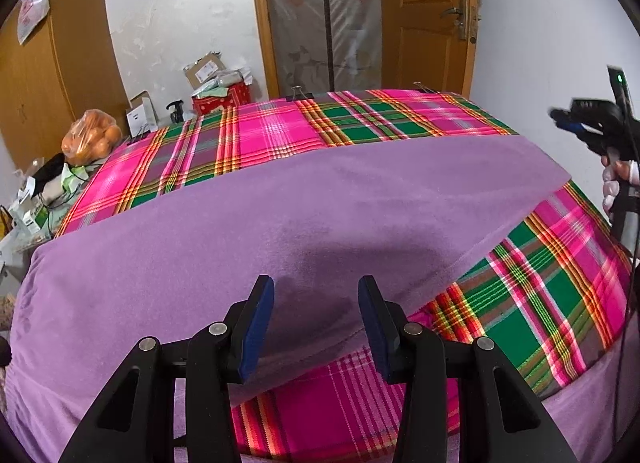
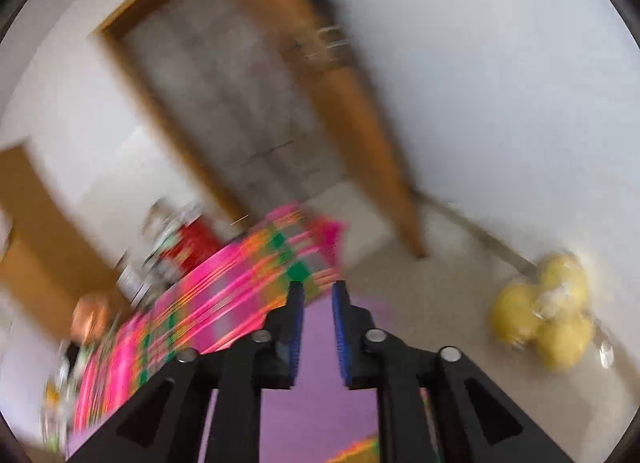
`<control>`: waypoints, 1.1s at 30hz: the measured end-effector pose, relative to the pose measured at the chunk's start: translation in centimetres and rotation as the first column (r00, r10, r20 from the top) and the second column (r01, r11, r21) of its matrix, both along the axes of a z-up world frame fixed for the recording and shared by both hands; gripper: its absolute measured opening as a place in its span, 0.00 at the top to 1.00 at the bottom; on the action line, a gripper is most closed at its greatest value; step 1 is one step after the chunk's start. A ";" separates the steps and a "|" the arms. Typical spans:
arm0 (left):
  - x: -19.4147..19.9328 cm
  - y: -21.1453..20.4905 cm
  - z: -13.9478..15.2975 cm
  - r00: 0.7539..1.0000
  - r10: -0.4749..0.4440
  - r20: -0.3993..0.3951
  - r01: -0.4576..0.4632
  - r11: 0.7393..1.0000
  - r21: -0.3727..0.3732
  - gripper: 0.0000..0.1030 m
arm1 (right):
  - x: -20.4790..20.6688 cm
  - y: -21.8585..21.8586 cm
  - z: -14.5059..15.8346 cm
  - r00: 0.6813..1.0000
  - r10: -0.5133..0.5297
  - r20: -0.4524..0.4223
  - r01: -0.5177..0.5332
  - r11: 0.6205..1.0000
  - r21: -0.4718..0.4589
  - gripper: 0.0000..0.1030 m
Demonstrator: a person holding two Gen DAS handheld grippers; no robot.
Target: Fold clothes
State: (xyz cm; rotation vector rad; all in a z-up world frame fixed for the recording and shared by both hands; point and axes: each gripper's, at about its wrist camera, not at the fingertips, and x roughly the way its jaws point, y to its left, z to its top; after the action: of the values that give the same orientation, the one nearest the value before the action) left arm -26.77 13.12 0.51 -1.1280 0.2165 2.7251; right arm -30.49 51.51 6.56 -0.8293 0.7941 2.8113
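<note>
A purple fleece cloth (image 1: 240, 223) lies spread in a broad diagonal band across a pink, green and orange plaid sheet (image 1: 280, 131) on the bed. My left gripper (image 1: 316, 291) hovers just above the cloth's near part, open, nothing between its blue-padded fingers (image 1: 256, 327). The right gripper (image 1: 588, 123) shows in the left wrist view at the far right, held by a hand off the bed's right side. In the blurred, tilted right wrist view, the right gripper (image 2: 318, 291) is open with a narrow gap, empty, above the purple cloth (image 2: 316, 391) and plaid sheet (image 2: 224, 283).
A wooden door (image 1: 428, 15) and curtained doorway (image 1: 320, 19) stand behind the bed. Boxes and a red carton (image 1: 222, 97) sit by the far wall, a bag of oranges (image 1: 90, 137) at the left. Yellow fruit in a bag (image 2: 548, 311) lies on the floor at right.
</note>
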 end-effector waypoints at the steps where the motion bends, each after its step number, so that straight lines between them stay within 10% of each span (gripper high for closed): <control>1: -0.1 0.0 -0.1 1.000 0.005 0.007 -0.005 1.000 -0.005 0.56 | -0.7 -1.5 0.2 0.996 0.087 0.001 -0.087 0.996 0.019 0.82; 7: 0.0 -0.3 -0.9 0.995 -0.030 0.096 0.032 0.999 -0.017 0.56 | -2.1 -7.8 -1.2 0.924 0.351 0.150 -0.371 0.918 0.143 0.82; 14: 1.1 -1.2 -0.7 0.976 -0.140 0.166 0.139 0.990 0.019 0.55 | -3.3 -14.3 -2.9 0.767 0.536 0.352 -0.627 0.742 0.236 0.83; 21: 2.1 -2.0 -0.4 0.981 -0.148 0.126 0.142 0.988 0.057 0.54 | -2.7 -13.4 -2.4 0.815 0.433 0.385 -0.562 0.753 0.343 0.80; 26: 2.0 -3.4 0.5 0.999 -0.043 0.030 0.041 0.996 0.084 0.54 | -1.4 -14.7 -1.6 0.754 0.561 0.341 -0.652 0.701 0.288 0.80; 33: 1.6 -3.1 -0.8 0.993 -0.052 0.109 0.050 0.999 0.019 0.54 | -0.8 -14.4 -0.5 0.716 0.594 0.367 -0.693 0.665 0.278 0.77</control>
State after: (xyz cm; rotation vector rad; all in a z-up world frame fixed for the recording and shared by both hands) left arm -25.21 10.04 -0.28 -1.2455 0.2042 2.6067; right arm -31.29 37.16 6.08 -1.5944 -0.1961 3.1463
